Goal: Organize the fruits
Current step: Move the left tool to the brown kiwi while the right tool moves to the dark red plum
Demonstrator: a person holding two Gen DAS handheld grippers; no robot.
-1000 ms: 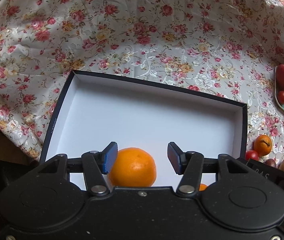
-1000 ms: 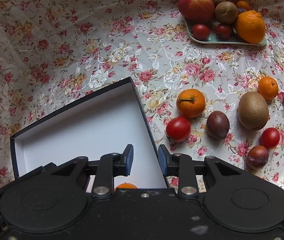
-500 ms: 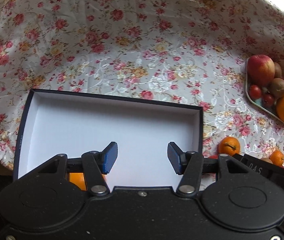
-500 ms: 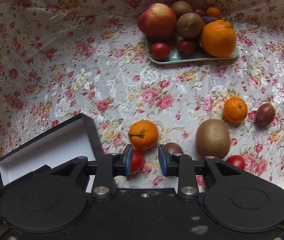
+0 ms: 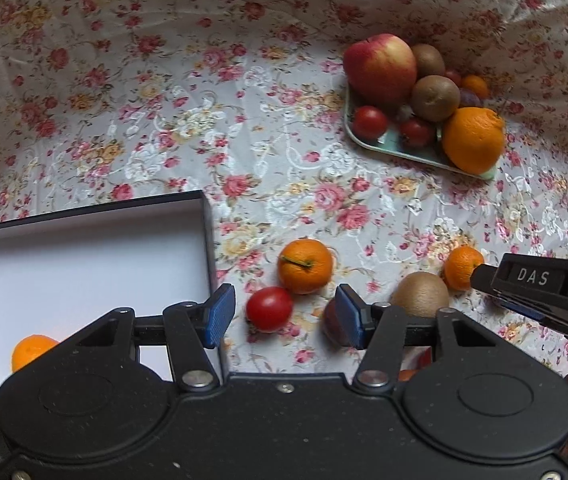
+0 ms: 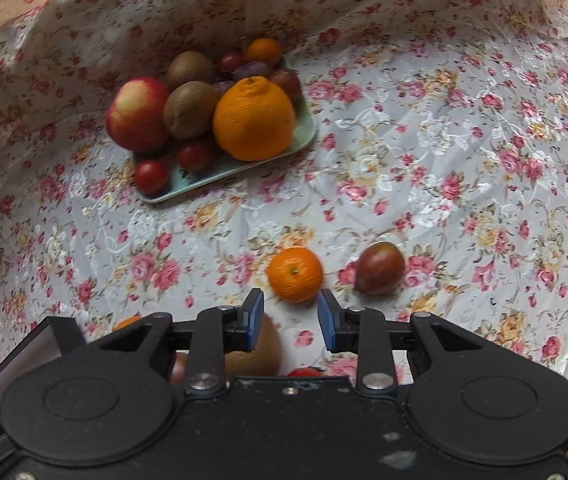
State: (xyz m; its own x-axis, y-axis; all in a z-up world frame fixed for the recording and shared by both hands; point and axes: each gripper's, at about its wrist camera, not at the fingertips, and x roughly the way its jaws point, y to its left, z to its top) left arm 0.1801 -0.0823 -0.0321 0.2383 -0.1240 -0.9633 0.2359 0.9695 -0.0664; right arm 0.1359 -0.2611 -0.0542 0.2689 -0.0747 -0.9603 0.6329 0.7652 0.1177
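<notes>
Left gripper (image 5: 284,316): released, jaws spread wide, nothing between the blue pads. It hangs over the floral cloth (image 5: 204,120), just right of the box (image 5: 84,264). Between the pads, on the cloth beyond: a red tomato (image 5: 269,309). A dark reddish fruit (image 5: 330,322) is half hidden behind the right pad; kind cannot be told.

Box: dark walls, white inside, at near left. Its near edge is cut off by the gripper body. One orange (image 5: 30,352) lies in the near left corner, lower half hidden.

Loose fruit on the cloth, left wrist view: stemmed mandarin (image 5: 305,266) just beyond the tomato; kiwi (image 5: 420,294) to the right, its lower part hidden; small mandarin (image 5: 462,268) just beside the tip of the right gripper (image 5: 524,300), which enters from the right edge. Something red and orange low beside the left gripper body is too hidden to name.

Right gripper (image 6: 290,320), own view: unclenched, jaws apart, empty. The small mandarin (image 6: 295,275) lies just beyond the gap, slightly blurred. A dark plum-like fruit (image 6: 380,268) sits to its right. The kiwi (image 6: 258,350) is mostly hidden behind the left pad. A red sliver at the body edge is unidentifiable.

Tray (image 6: 304,136), far left in this view: apple (image 6: 138,114), two kiwis, big orange (image 6: 254,118), tomatoes, small dark fruits at the back, partly hidden and blurred.
</notes>
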